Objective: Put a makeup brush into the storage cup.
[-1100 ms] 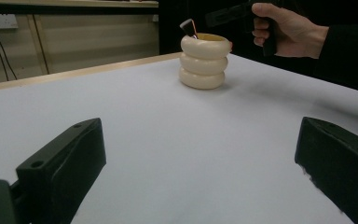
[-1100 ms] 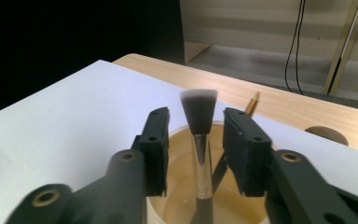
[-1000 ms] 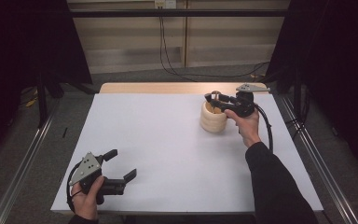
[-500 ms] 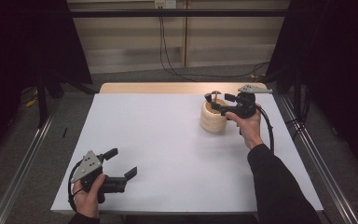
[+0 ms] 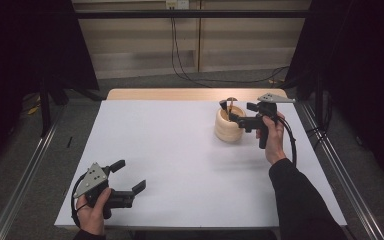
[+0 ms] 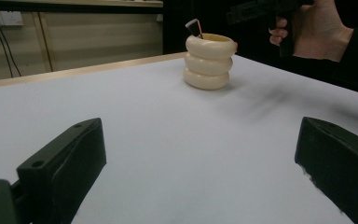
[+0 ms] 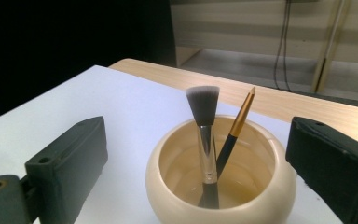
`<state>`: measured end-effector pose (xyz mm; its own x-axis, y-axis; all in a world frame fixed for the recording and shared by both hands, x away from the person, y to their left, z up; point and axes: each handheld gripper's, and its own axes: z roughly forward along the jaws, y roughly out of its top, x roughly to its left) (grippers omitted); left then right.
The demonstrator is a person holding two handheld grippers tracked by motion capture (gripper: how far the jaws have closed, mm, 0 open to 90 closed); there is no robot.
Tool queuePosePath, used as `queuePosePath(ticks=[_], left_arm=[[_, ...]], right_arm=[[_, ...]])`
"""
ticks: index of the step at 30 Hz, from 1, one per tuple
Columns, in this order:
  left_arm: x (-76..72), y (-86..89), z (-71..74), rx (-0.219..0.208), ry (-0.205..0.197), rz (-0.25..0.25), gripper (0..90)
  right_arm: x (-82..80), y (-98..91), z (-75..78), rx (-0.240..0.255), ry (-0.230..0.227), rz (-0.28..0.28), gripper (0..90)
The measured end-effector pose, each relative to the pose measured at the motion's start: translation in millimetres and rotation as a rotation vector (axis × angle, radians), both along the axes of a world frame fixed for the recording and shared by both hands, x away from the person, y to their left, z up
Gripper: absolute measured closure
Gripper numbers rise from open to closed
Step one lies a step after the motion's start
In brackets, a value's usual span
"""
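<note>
A cream ribbed holder (image 5: 228, 129) (image 6: 208, 60) (image 7: 270, 186) stands at the table's far right. Inside it lean a flat-topped makeup brush (image 7: 203, 105) and a thin brush with a gold ferrule (image 7: 241, 112). My right gripper (image 5: 229, 113) (image 7: 198, 135) hovers level at the holder's rim. Its jaws have just been opening and now stand wide to either side of the brushes without touching them. Near the front left edge, my left gripper (image 5: 128, 175) (image 6: 196, 140) rests low over the table, open, with nothing between its jaws.
A white sheet (image 5: 180, 165) covers the table, with a strip of bare wood (image 5: 180, 94) at the far edge. Metal rails (image 5: 340, 170) run along both sides. Cables (image 5: 180, 45) hang down the back wall.
The right gripper's jaws have spread apart over the holder, where they were close together before. The left gripper has stayed where it was.
</note>
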<state>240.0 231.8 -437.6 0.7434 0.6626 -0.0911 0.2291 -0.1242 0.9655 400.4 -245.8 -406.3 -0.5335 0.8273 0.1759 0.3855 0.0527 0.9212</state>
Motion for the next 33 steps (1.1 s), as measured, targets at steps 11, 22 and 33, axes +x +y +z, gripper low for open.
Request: queuePosePath(ticks=[11,22,33], left_arm=[[-1.5,0.3,0.4,-0.005,-0.003,0.008,2.0],[-1.2,0.3,0.6,-0.002,-0.004,0.009,1.6],[-1.1,0.4,0.7,-0.002,-0.006,0.016,1.3]], right_arm=[[-17.4,5.7,-0.1,-0.043,-0.040,-0.046,1.3],[-37.7,-6.2,-3.3,-0.016,-0.058,-0.061,1.3],[-65.6,-11.2,-8.4,-0.028,-0.095,-0.091,0.0]])
